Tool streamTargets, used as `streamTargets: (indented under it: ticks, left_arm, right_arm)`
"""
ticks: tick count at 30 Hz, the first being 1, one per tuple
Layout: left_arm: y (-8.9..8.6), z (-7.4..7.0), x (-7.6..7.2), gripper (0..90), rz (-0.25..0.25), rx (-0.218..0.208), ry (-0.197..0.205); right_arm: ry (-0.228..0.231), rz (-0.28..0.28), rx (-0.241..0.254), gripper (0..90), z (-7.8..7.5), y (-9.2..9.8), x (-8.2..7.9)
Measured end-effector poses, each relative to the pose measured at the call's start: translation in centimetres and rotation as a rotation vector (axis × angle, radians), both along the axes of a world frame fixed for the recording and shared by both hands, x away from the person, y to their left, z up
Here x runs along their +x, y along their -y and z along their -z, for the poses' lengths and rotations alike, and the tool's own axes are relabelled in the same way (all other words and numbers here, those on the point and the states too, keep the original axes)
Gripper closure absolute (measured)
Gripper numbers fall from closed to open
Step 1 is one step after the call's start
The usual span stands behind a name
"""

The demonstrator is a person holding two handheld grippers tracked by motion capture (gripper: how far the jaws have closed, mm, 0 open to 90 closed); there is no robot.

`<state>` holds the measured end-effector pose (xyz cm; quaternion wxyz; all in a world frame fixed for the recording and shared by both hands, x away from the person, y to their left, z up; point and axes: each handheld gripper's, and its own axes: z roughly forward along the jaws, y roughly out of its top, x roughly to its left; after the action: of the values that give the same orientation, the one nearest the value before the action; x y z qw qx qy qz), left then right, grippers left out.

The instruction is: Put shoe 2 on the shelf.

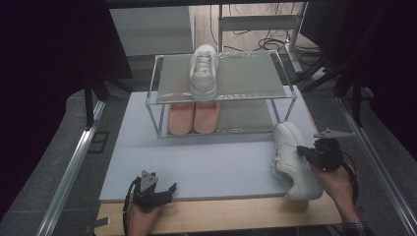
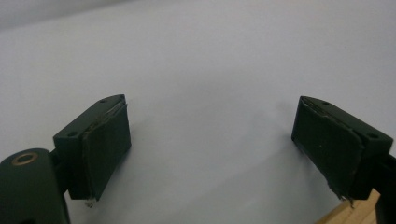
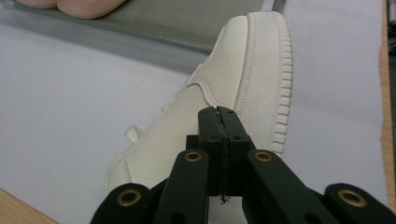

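High view: white sneaker [image 1: 293, 162] lies on the mat's right side, near the shoe rack [image 1: 222, 93]; its mate [image 1: 203, 72] sits on the top shelf.
Left gripper view: left gripper [image 2: 212, 154] jaws wide apart, empty over the mat [image 2: 196, 60].
Right gripper view: right gripper [image 3: 220, 122] jaws pressed together beside the sneaker's side, apparently pinching nothing; part them before gripping the collar.

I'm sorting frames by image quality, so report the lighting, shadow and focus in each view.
High view: dim, both side edges fall to black, the two-tier metal shoe rack and pale grey table mat evenly lit. Left gripper view: flat light, the open left gripper casts soft shadows on the mat. Right gripper view: the shut right gripper and white lace-up sneaker are sharp, no glare.
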<state>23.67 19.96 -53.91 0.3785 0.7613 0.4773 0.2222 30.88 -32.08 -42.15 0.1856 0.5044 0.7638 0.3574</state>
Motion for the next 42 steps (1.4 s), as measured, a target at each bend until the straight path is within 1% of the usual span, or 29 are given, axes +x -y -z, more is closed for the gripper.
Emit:
streamTargets:
  ticks: [3, 6, 13, 18, 22, 27, 32, 33, 36, 38, 39, 40, 41, 42]
  left_arm:
    - [0.0, 0.0, 0.0, 11.6, 0.0, 0.0, 0.0]
    - [0.0, 0.0, 0.0, 11.6, 0.0, 0.0, 0.0]
    - [0.0, 0.0, 0.0, 11.6, 0.0, 0.0, 0.0]
    - [0.0, 0.0, 0.0, 11.6, 0.0, 0.0, 0.0]
    - [0.0, 0.0, 0.0, 11.6, 0.0, 0.0, 0.0]
    - [0.0, 0.0, 0.0, 11.6, 0.0, 0.0, 0.0]
    - [0.0, 0.0, 0.0, 11.6, 0.0, 0.0, 0.0]
    - [0.0, 0.0, 0.0, 11.6, 0.0, 0.0, 0.0]
    - [0.0, 0.0, 0.0, 11.6, 0.0, 0.0, 0.0]
    - [0.0, 0.0, 0.0, 11.5, 0.0, 0.001, 0.0]
    - [0.0, 0.0, 0.0, 11.6, 0.0, 0.001, 0.0]
    - [0.0, 0.0, 0.0, 11.6, 0.0, 0.001, 0.0]
    - [0.0, 0.0, 0.0, 11.6, 0.0, 0.001, 0.0]
    - [0.0, 0.0, 0.0, 11.6, 0.0, 0.001, 0.0]
  right_arm:
    - [0.008, 0.008, 0.001, 89.5, 0.0, 0.4, -0.1]
    - [0.01, 0.006, 0.017, 89.6, 0.1, 0.6, -0.1]
    - [0.012, 0.018, 0.002, 89.8, 0.0, 0.9, -0.1]
    - [0.009, 0.024, 0.018, 89.9, 0.0, 1.4, 0.0]
    - [0.007, 0.025, 0.008, 89.9, 0.0, 1.3, 0.0]
    - [0.005, 0.027, 0.015, 89.9, 0.0, 1.3, 0.0]
    - [0.004, 0.018, 0.003, 88.9, -0.1, 1.0, -0.3]
    - [0.009, 0.02, -0.006, 85.3, -0.2, 1.0, -0.5]
    - [0.023, 0.026, -0.001, 79.0, -0.4, 1.4, -1.0]
    - [0.031, 0.031, -0.001, 68.8, -0.6, 1.5, -1.2]
    - [0.031, 0.031, -0.001, 68.8, -0.6, 1.5, -1.2]
    - [0.032, 0.033, -0.004, 64.0, -0.6, 1.6, -1.2]
    - [0.042, 0.048, -0.021, 54.8, -0.6, 1.6, -1.2]
    - [0.045, 0.055, -0.029, 52.3, -0.5, 1.6, -1.1]
